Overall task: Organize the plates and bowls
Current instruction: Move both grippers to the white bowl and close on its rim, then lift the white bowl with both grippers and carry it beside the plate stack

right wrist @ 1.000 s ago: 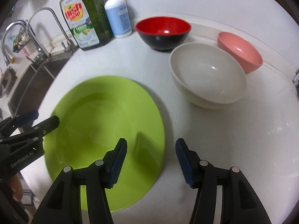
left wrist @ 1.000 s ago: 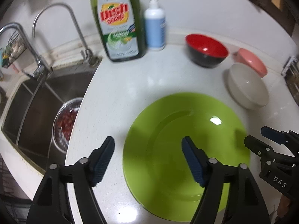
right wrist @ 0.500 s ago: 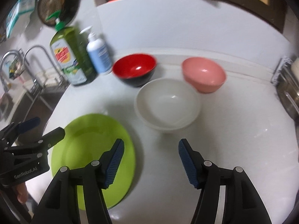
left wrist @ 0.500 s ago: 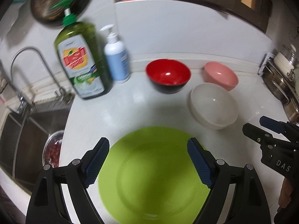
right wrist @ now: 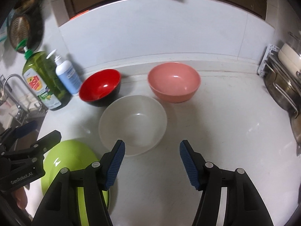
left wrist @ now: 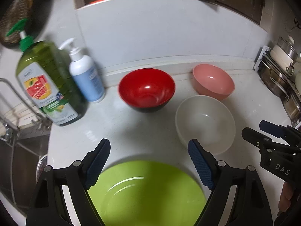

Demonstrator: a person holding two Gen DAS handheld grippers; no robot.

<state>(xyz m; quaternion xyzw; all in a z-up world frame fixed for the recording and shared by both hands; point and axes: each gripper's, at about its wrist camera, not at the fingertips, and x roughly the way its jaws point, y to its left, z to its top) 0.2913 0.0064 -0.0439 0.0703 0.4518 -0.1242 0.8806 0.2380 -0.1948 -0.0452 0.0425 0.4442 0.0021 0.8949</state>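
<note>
One green plate (left wrist: 146, 194), three bowls, two bottles, two grippers. The plate lies flat on the white counter (right wrist: 235, 131) at the near left, face up; it is round, so no long axis. Bowls all upright, mouths up: red bowl (left wrist: 146, 92) far left by the backsplash, pink bowl (right wrist: 174, 82) far right of it, white bowl (right wrist: 132, 125) nearer, between and in front of those two, just beside the plate's far right rim. Green dish soap bottle (left wrist: 47, 86) and white pump bottle (left wrist: 84, 75) stand upright left of the red bowl, near the sink (left wrist: 20, 150). Left gripper (left wrist: 148, 162) hangs over the plate's far edge, jaws spread, nothing between them. Right gripper (right wrist: 152, 162) sits just near of the white bowl, jaws apart, empty. Pot rack (right wrist: 282, 86) at far right.
</note>
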